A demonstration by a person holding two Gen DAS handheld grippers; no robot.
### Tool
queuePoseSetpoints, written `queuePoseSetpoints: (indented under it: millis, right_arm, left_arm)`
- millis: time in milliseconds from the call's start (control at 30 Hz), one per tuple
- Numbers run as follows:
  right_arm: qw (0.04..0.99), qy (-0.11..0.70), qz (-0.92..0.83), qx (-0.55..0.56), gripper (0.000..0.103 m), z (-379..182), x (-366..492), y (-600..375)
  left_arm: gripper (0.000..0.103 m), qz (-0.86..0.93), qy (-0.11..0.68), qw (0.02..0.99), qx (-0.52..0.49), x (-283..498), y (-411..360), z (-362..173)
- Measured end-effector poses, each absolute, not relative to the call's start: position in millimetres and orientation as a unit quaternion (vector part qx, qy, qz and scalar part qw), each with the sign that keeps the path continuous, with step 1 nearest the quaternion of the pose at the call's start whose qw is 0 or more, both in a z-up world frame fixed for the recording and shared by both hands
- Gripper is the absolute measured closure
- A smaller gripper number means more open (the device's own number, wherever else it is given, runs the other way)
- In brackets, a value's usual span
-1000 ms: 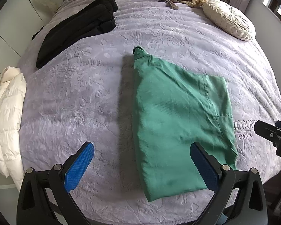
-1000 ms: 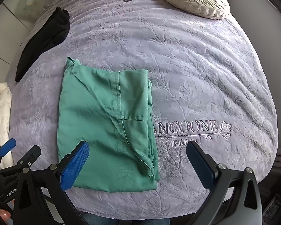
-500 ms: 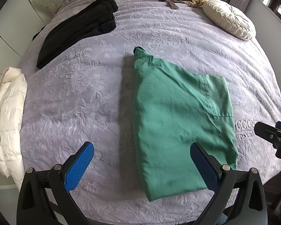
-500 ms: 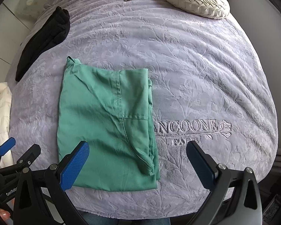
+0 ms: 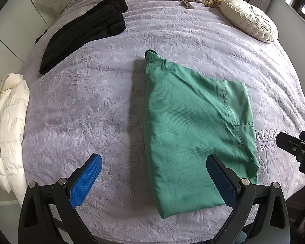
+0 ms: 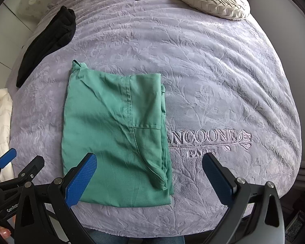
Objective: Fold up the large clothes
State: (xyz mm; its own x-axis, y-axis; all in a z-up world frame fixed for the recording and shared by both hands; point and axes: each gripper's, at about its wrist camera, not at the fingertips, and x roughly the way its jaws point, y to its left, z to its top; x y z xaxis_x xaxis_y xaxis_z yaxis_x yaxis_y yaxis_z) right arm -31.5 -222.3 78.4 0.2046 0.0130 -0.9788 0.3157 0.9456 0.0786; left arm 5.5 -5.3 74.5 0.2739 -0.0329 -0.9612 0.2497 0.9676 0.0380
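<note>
Green shirt lies folded on the bed; your left gripper and right gripper hover, jaws released. Next, probably: pinch the near hem, fold away.

Left gripper: two black angular arms are fitted with blue cross-hatched pads, and a silver screw head is set at each arm joint. Right gripper: the same black frame and blue textured pads are seen, with silver screws at the joints. White lettering "GenRob", cut off, is printed on the left gripper's body in the right wrist view. Dark blue denim is worn by the person.
</note>
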Motion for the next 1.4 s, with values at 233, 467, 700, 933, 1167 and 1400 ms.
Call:
queuePoseSetpoints:
  millis: [233, 467, 700, 933, 1167, 1400]
  right_arm:
    - [0.763, 0.625, -0.098, 0.132, 0.000, 75.0, -35.9, -220.1]
    - [0.762, 0.627, -0.096, 0.130, 0.000, 75.0, -33.1, -223.2]
    - [0.762, 0.627, -0.096, 0.129, 0.000, 74.9, -33.3, -222.7]
    - [0.761, 0.629, -0.094, 0.127, 0.000, 73.5, -34.4, -223.7]
    - [0.761, 0.630, -0.092, 0.125, 0.000, 73.7, -33.0, -223.4]
    - [0.761, 0.630, -0.092, 0.126, 0.000, 73.8, -34.1, -222.1]
  left_arm:
    - [0.000, -0.090, 0.597, 0.792, 0.093, 6.1, -4.0, 73.3]
    - [0.000, -0.089, 0.597, 0.792, 0.093, 5.5, -5.2, 73.7]
    - [0.000, -0.088, 0.597, 0.792, 0.093, 4.7, -4.7, 73.7]
    - [0.000, -0.089, 0.597, 0.791, 0.097, 5.8, -5.6, 72.8]
    - [0.000, -0.090, 0.598, 0.791, 0.099, 4.1, -6.2, 72.2]
    - [0.000, -0.095, 0.595, 0.791, 0.107, 4.8, -5.7, 71.8]
